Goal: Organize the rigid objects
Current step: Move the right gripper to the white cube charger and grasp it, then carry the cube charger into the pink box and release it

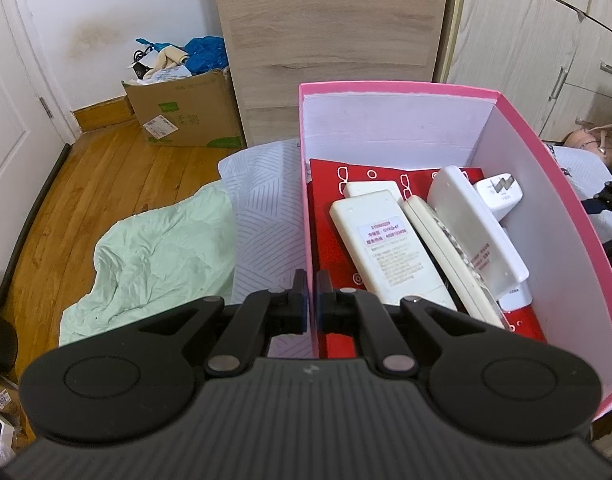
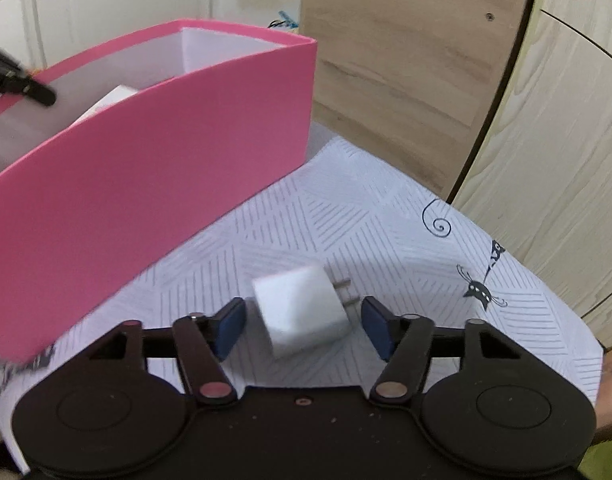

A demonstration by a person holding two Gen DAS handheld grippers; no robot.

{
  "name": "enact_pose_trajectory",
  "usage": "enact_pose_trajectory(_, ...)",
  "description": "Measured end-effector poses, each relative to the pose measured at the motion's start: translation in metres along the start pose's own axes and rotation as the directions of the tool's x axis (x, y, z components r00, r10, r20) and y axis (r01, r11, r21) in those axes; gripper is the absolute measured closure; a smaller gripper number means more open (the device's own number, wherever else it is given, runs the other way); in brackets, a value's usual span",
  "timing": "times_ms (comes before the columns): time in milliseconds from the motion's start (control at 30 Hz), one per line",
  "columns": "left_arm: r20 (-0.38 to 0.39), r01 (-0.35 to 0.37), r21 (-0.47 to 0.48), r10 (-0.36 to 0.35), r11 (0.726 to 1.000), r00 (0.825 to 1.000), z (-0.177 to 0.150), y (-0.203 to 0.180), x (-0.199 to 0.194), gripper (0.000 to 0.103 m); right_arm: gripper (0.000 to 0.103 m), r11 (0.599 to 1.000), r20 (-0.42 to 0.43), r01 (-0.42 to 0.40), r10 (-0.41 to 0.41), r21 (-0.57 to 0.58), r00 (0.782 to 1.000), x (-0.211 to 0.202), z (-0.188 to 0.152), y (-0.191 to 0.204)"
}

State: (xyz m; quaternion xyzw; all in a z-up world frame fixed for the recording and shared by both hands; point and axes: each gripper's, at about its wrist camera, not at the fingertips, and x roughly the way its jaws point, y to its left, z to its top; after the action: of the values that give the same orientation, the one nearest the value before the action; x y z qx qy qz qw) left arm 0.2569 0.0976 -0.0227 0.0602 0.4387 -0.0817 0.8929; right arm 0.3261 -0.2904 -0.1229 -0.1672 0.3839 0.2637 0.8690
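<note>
Between the blue pads of the right tongs lies a white plug adapter, a glossy cube tipped on one corner with its two metal prongs pointing toward the right-hand pad. These tongs stand wide around it, neither pad pressing on it, so it is not held. It rests on the striped white sheet just beside the outer wall of the pink box. The left tongs are closed tight on the near-left wall of that box, pinching its rim (steadying it, I judge). Inside, on a red patterned card, several white remote controls lie stacked slantwise and another white plug sits at the far right corner. Most of the sorting looks done; the loose adapter is left to grip and lift over the wall.
</note>
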Motion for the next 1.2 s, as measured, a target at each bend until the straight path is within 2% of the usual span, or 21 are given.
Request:
enact_pose_trajectory(67, -0.002, -0.001, -0.006, 0.001, 1.000, 1.000, 0.000, 0.000, 0.000, 0.100, 0.034, 1.000, 0.009, 0.019, -0.019, 0.020, 1.000, 0.004, 0.004, 0.001)
enact_pose_trajectory(233, -0.001, -0.009, -0.001, 0.009, 1.000, 1.000, 0.000, -0.001, -0.001, 0.100, 0.037, 0.997, -0.056, 0.055, -0.052, 0.059, 0.997, 0.001, 0.016, 0.002)
enact_pose_trajectory(333, -0.003, -0.007, -0.004, 0.007, 1.000, 1.000, 0.000, -0.002, -0.001, 0.100, 0.037, 0.999, -0.047, 0.016, -0.014, 0.028, 0.999, -0.011, 0.017, 0.014)
enact_pose_trajectory(433, -0.003, -0.010, -0.004, 0.010, 1.000, 1.000, 0.001, -0.003, -0.001, 0.100, 0.037, 0.999, -0.031, 0.025, -0.026, -0.031, 0.999, -0.025, 0.023, 0.031)
enact_pose_trajectory(533, -0.002, -0.014, -0.002, 0.014, 1.000, 1.000, 0.002, -0.004, -0.001, 0.100, 0.037, 0.998, 0.030, 0.047, -0.046, -0.036, 0.998, -0.045, 0.034, 0.040)
enact_pose_trajectory(600, -0.001, -0.014, -0.001, 0.014, 1.000, 1.000, 0.001, -0.004, -0.001, 0.100, 0.037, 0.998, 0.103, 0.053, -0.050, -0.023, 0.993, -0.065, 0.043, 0.043)
enact_pose_trajectory(667, -0.002, -0.014, -0.001, 0.014, 1.000, 1.000, 0.002, -0.004, -0.001, 0.100, 0.036, 0.999, 0.203, 0.051, -0.049, -0.008, 0.978, -0.083, 0.052, 0.048)
enact_pose_trajectory(733, -0.001, -0.014, -0.003, 0.014, 1.000, 1.000, 0.001, -0.004, -0.001, 0.100, 0.036, 1.000, 0.291, -0.012, 0.008, 0.012, 0.957, -0.098, 0.059, 0.055)
enact_pose_trajectory(833, -0.001, -0.014, -0.002, 0.014, 1.000, 1.000, 0.001, -0.004, -0.001, 0.100, 0.036, 0.994, 0.337, -0.108, 0.090, 0.035, 0.937, -0.104, 0.072, 0.070)
enact_pose_trajectory(967, 0.000, -0.018, 0.009, 0.018, 1.000, 1.000, 0.001, -0.005, -0.002, 0.100, 0.036, 0.979, 0.314, -0.200, 0.182, 0.026, 0.932, -0.092, 0.091, 0.098)
enact_pose_trajectory(1100, 0.000, -0.012, 0.010, 0.012, 1.000, 1.000, 0.000, -0.004, -0.003, 0.100, 0.036, 0.941, 0.208, -0.299, 0.265, 0.157, 0.942, -0.069, 0.110, 0.115)
enact_pose_trajectory(1200, -0.001, 0.000, 0.004, 0.000, 1.000, 1.000, 0.000, -0.001, -0.002, 0.100, 0.036, 0.915, 0.135, -0.319, 0.294, 0.245, 0.946, -0.045, 0.115, 0.125)
